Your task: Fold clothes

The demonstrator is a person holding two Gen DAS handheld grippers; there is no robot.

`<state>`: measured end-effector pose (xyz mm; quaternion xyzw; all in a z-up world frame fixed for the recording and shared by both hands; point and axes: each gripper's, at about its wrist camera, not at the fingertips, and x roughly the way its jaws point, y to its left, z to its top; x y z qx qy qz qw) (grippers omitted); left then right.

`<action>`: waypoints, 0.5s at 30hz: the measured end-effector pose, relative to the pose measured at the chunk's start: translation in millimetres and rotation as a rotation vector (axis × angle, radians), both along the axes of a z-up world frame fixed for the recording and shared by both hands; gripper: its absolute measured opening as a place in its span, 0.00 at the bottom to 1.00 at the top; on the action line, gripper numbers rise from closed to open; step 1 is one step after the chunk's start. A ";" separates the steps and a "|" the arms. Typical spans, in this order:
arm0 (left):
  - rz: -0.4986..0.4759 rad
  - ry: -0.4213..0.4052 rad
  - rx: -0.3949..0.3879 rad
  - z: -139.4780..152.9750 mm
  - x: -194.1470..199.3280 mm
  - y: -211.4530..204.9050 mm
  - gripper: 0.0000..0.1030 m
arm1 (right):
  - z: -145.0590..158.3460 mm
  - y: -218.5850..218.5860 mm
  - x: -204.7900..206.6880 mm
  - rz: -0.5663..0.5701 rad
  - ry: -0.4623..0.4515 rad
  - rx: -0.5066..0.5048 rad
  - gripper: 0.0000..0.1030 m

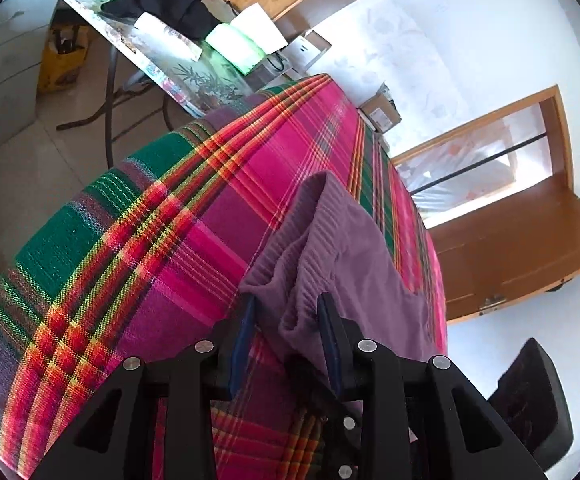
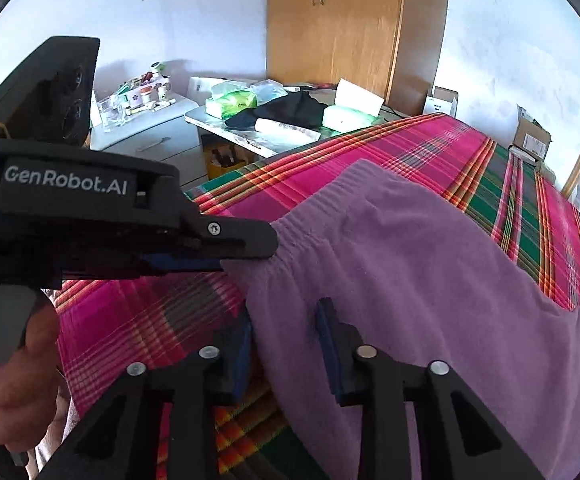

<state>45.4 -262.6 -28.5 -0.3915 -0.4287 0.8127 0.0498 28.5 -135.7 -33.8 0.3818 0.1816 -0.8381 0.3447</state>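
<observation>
The soft, light purple garment (image 2: 430,264) lay on the plaid bed cover (image 2: 430,148), its ribbed waistband the best hold, pinched by the left gripper (image 1: 286,320) while the right gripper (image 2: 286,324) clasped the near edge.

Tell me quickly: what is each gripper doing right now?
Left gripper: shut on the purple garment at its ribbed waistband.
Right gripper: purple fabric between its jaws; a firm grip cannot be told.

both wrist views close, angled down, sharing plaid bedspread (image 1: 138,216)
</observation>
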 end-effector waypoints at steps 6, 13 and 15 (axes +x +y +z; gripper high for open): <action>-0.003 0.001 -0.002 1.4 -0.6 0.5 0.32 | 1.6 -2.6 2.4 0.004 0.017 -0.003 0.12; -0.002 0.019 -0.015 8.0 4.3 1.2 0.32 | 5.3 -6.0 1.9 -0.001 0.021 -0.021 0.09; 0.001 0.023 -0.014 9.1 5.0 0.0 0.32 | 6.5 -6.2 2.2 -0.001 0.018 -0.031 0.09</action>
